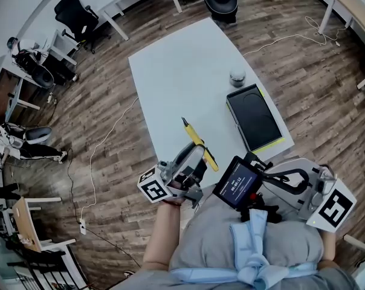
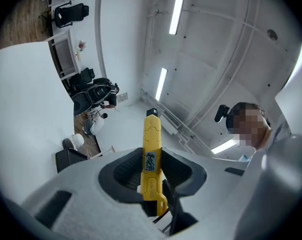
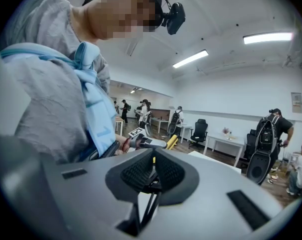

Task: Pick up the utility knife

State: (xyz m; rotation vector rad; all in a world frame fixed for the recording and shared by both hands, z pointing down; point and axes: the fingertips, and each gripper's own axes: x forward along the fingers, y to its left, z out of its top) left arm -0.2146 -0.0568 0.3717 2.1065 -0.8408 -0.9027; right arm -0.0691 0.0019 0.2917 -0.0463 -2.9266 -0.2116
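The yellow utility knife [image 1: 199, 142] is off the white table [image 1: 170, 71], and my left gripper [image 1: 191, 162] is shut on its rear half. In the left gripper view the knife [image 2: 152, 134] stands straight up out of the jaws, black tip toward the ceiling, with my left gripper [image 2: 152, 176] tilted upward. My right gripper [image 1: 254, 160] hangs close to the person's torso at the table's near end, pointing toward the left gripper. Its jaws [image 3: 153, 171] are shut with nothing between them; past them I glimpse the knife [image 3: 171, 142].
A black flat case [image 1: 252, 117] with a yellow edge lies at the table's right side, a small grey round object [image 1: 237, 76] beyond it. Office chairs [image 1: 80, 17] and desks stand around, and cables [image 1: 104, 144] run over the wood floor. Several people [image 3: 276, 129] stand in the room.
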